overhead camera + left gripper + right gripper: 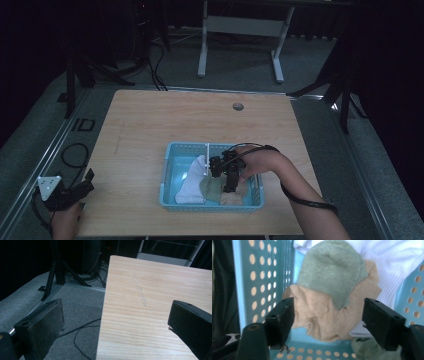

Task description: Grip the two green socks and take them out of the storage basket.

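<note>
A light-blue perforated basket sits on the wooden table near its front edge. Inside lie a white sock, a grey-green sock and a tan sock. My right gripper reaches down into the basket, open, its jaws straddling the tan sock without closing on it. The grey-green sock lies over the tan one, with the white sock behind. My left gripper hovers at the table's front left corner, open and holding nothing, jaws wide over the table edge.
The wooden table has a round cable hole near its far edge. A black cable loops on the grey carpet left of the table. A white desk frame and black stands are on the floor beyond.
</note>
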{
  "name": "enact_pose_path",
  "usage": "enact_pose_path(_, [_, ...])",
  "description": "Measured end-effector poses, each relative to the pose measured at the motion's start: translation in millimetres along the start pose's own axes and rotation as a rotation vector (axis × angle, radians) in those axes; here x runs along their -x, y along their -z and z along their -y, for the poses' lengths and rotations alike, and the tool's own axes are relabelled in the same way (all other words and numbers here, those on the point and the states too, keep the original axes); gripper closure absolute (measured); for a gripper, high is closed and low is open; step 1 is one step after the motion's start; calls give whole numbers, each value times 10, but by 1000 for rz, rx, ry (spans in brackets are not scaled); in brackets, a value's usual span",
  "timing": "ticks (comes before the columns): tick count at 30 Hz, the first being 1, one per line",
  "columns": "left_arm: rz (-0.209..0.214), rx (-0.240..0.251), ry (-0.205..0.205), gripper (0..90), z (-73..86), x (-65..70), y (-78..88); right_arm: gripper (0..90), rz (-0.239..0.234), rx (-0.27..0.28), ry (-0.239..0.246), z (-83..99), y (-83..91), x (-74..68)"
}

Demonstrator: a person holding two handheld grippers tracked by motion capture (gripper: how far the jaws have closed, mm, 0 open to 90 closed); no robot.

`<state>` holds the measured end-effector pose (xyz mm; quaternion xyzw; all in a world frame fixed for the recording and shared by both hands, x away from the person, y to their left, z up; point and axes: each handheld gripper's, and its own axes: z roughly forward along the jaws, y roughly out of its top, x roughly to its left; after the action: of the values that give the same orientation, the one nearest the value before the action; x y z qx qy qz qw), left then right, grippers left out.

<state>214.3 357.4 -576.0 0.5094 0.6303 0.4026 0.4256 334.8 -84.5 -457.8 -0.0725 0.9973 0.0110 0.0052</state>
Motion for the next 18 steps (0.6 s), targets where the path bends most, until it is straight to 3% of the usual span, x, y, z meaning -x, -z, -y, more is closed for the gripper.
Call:
enact_pose_path(2, [1, 0, 0, 7, 0, 1, -1, 324, 4, -2, 1, -22, -28, 17])
enact_pose_path(18, [5, -12, 1, 7, -5, -1, -10, 429, 20, -47, -10, -156, -399, 83])
